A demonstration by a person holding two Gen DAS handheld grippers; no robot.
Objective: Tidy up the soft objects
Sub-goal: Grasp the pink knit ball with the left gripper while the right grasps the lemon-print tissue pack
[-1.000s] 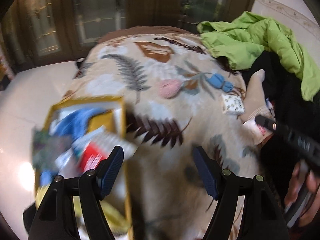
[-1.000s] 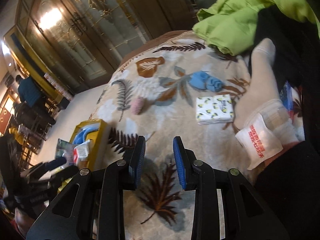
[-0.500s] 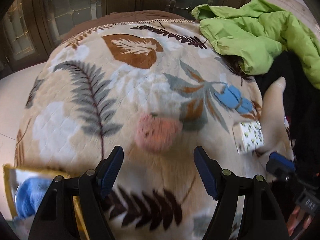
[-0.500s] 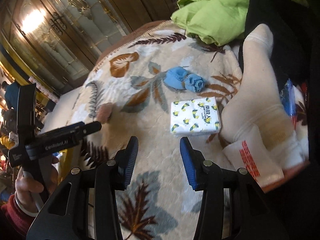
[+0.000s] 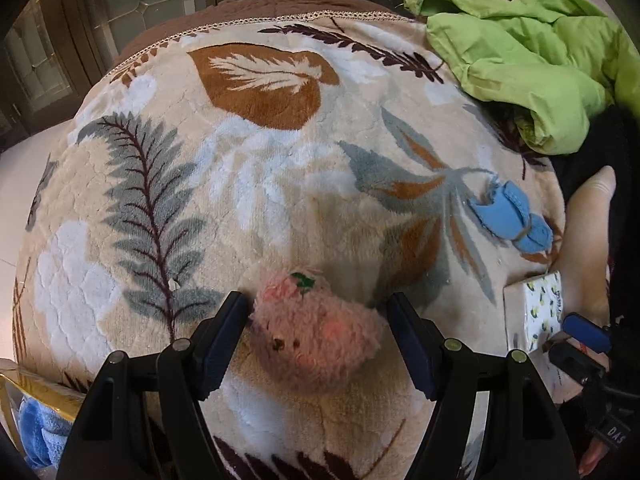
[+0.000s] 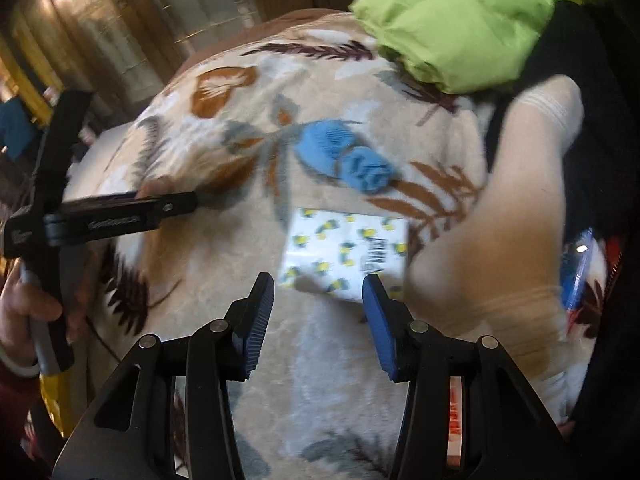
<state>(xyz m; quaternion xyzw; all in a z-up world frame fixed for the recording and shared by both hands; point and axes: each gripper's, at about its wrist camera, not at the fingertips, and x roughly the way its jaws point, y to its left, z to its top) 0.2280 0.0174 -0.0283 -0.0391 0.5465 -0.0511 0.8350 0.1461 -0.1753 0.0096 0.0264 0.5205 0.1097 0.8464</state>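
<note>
Now the left gripper [image 5: 318, 338] is spread wide around a pink plush [image 5: 314, 338] lying on the leaf-print blanket [image 5: 240, 184], near its front edge; the left pad [image 5: 222, 342] is just beside the plush, and contact cannot be told. The right gripper [image 6: 318, 326] is held open and empty just short of a tissue pack [image 6: 346, 256] near the blanket's right edge. A blue sock roll [image 6: 346, 158] is seen beyond the pack, and a green jacket [image 5: 532, 60] is heaped at the far right corner.
</note>
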